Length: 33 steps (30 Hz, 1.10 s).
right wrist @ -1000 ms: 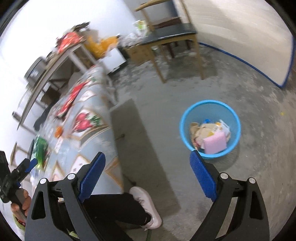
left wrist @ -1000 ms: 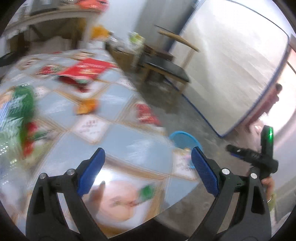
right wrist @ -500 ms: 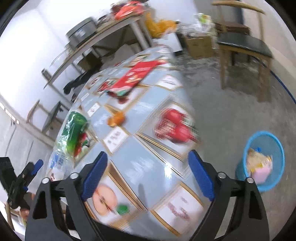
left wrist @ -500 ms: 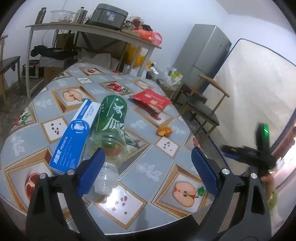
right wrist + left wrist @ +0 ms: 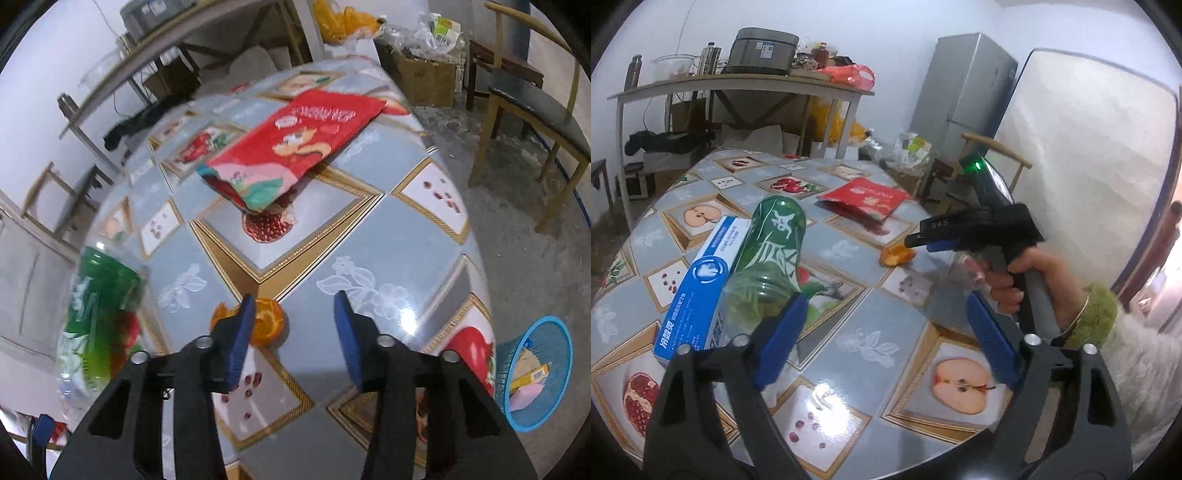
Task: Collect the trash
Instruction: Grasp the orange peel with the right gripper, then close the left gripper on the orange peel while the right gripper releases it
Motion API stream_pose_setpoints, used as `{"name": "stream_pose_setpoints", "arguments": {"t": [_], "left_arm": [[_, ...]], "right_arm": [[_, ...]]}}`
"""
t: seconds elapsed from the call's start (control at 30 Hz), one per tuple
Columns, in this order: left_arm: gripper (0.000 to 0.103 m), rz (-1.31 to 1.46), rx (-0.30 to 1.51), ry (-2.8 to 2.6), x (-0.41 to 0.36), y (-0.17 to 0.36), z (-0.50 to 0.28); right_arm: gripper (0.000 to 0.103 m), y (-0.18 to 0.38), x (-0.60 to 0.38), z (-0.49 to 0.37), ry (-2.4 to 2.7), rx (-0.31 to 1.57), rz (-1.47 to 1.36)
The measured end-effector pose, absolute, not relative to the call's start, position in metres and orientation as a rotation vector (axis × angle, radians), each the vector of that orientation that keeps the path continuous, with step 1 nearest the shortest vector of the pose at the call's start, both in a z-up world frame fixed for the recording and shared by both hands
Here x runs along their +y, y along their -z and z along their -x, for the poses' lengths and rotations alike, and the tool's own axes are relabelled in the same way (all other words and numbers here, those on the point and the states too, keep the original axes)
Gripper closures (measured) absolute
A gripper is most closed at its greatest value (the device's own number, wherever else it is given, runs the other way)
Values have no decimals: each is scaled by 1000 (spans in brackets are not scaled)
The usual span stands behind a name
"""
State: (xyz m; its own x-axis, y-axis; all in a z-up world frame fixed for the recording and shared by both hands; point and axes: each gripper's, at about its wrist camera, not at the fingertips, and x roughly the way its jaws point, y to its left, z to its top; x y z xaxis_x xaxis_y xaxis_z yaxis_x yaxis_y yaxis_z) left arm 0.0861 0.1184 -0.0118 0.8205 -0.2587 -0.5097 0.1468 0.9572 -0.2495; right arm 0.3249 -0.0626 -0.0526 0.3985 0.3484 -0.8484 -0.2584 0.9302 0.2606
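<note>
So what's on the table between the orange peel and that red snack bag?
Nothing: in the right wrist view only bare patterned tablecloth lies between the orange peel and the red snack bag.

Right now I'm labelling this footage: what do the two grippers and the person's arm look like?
Both the left gripper and the right gripper have black frames with silver bolts and blue ribbed fingers. The right one carries white lettering and a green light. The right hand shows a thin bangle and a fuzzy green cuff on a white sleeve.
</note>
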Motion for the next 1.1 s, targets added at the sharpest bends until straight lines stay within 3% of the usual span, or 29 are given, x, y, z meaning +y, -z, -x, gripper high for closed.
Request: {"name": "stream_pose_setpoints", "arguments": {"t": [0.17, 0.27, 0.6, 1.0, 1.1], "left_arm": [[37, 193, 625, 230, 111, 28, -90], [43, 179, 629, 233, 107, 35, -89], [56, 168, 630, 254, 97, 44, -87], [57, 123, 637, 308, 79, 49, -80], [57, 110, 674, 320, 72, 57, -83]], "right_arm": [[89, 59, -55, -320, -393, 1110, -54], [97, 60, -52, -314, -409, 1116, -23], [99, 55, -64, -278, -526, 1175, -72], [97, 74, -90, -204, -719, 1356, -275], [82, 73, -99, -197, -690, 1346, -298]]}}
